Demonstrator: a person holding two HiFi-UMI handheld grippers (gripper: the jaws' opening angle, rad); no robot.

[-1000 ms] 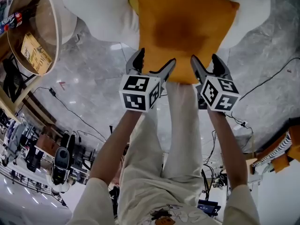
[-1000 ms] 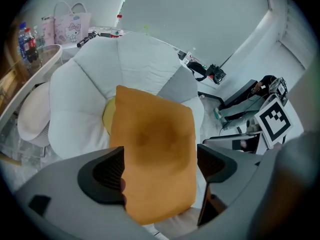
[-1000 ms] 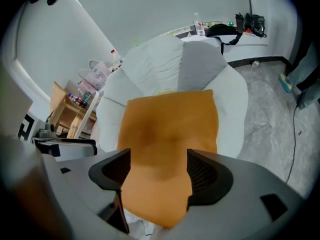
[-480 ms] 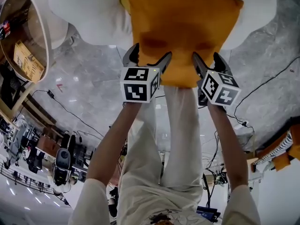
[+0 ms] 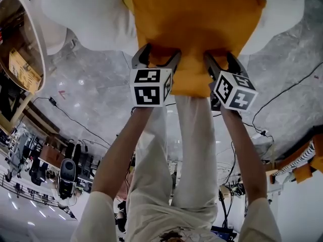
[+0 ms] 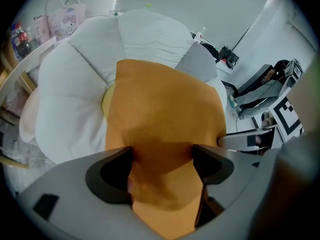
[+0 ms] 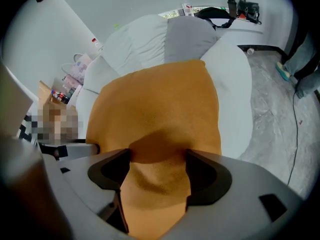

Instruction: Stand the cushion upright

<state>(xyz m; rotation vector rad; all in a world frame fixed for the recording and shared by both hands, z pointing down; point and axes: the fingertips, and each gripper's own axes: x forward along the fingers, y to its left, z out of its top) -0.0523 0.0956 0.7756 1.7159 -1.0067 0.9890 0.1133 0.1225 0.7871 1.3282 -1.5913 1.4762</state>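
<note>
Grasp step: left hand-held gripper (image 5: 159, 52) (jaws just closing) and right hand-held gripper (image 5: 220, 55) (just opened wide) straddle the cushion (image 5: 194, 19) edge, unclamped; next, pinch firmly, then tip upright.

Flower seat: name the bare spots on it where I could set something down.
Free: the broad white petal left of the orange cushion, a narrower petal on its right, and the petals past its far edge. Crowded: the near edge, straddled by the left gripper, jaws just closing, and the right gripper.
</note>
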